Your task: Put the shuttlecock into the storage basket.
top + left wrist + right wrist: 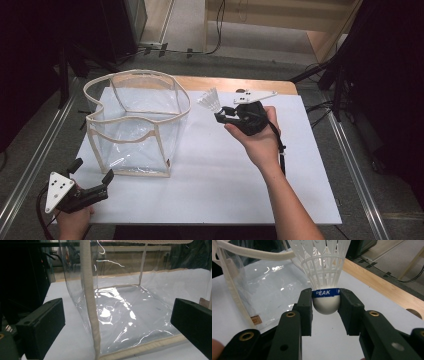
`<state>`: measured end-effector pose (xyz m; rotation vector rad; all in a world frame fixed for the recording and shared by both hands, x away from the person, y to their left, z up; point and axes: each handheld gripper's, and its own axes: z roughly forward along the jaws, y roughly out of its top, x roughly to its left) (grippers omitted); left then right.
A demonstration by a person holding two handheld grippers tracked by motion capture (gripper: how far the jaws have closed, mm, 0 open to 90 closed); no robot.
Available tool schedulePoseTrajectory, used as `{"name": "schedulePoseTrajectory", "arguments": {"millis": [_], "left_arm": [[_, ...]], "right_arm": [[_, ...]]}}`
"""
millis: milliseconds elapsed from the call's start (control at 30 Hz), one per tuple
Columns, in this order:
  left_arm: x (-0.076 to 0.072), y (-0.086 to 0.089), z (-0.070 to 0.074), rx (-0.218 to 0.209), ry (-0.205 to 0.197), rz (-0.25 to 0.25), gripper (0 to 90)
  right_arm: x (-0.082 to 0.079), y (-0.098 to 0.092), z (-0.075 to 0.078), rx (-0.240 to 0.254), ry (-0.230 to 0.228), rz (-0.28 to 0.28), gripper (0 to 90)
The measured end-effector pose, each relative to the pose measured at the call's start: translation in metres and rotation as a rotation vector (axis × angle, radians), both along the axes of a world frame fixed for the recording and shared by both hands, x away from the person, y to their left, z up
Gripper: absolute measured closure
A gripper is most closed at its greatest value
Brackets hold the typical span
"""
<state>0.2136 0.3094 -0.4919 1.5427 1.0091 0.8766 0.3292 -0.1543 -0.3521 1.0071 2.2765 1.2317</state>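
Note:
A white plastic shuttlecock (pixel 324 272) with a blue band around its round cork is clamped by the cork between the jaws of my right gripper (pixel 325 303), its skirt pointing away from the hand. From above, that shuttlecock (pixel 210 100) and the right gripper (pixel 221 116) hang over the white board, just right of the clear bag (pixel 135 125). The bag is transparent plastic with beige fabric trim, standing open-topped. My left gripper (pixel 92 172) stands open near the bag's front left corner, with the beige corner seam (pixel 91 315) seen between its wide-set jaws.
The white board (pixel 215 180) lies on a wooden table whose edge (pixel 235 84) shows at the back. Metal rails run along both sides of the table. Black stands and cables crowd the floor behind.

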Motion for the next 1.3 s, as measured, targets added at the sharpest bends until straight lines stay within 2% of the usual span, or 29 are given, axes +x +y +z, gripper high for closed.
{"name": "schedulePoseTrajectory", "arguments": {"millis": [333, 700, 1300], "left_arm": [[0.000, 0.000, 0.000, -0.002, 0.000, -0.001, 0.0], [0.000, 0.000, 0.000, 0.001, 0.000, -0.003, 0.0], [0.000, 0.000, 0.000, -0.001, 0.001, -0.006, 0.0]], "right_arm": [[-0.001, 0.002, 0.010, 0.013, -0.020, 0.002, 62.3], [0.001, 0.013, 0.021, 0.021, -0.039, 0.027, 62.3], [0.004, 0.031, 0.027, 0.035, -0.047, 0.077, 62.2]]}}
